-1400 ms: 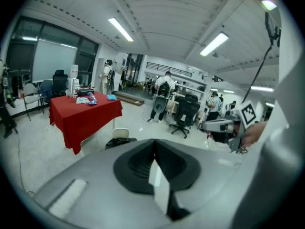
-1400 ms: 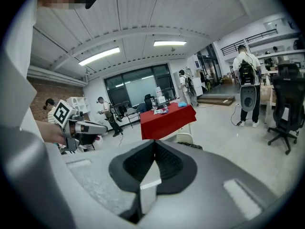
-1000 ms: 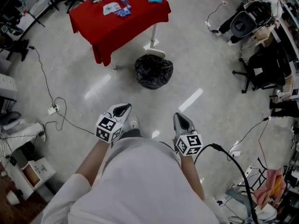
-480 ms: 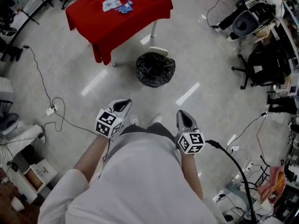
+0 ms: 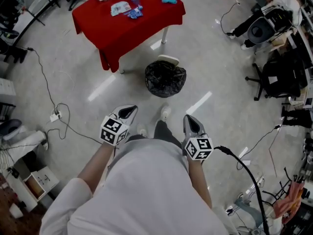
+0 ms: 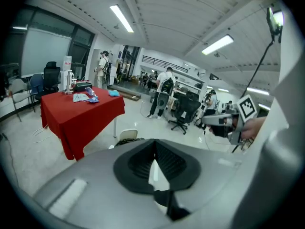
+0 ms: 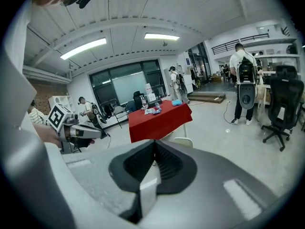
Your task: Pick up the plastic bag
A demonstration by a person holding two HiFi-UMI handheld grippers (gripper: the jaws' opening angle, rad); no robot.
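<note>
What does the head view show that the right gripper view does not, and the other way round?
Only the head view shows the black plastic bag on the floor. Only the right gripper view shows the long ceiling lights and the big dark-framed windows behind the table. Both show the red-clothed table and the left gripper with its marker cube.

From the head we look steeply down on the floor (image 5: 220,72), left gripper (image 5: 128,112) and right gripper (image 5: 191,123) close below. Gripper views sit low, facing forward along their jaws. All share the red table (image 5: 128,21).
</note>
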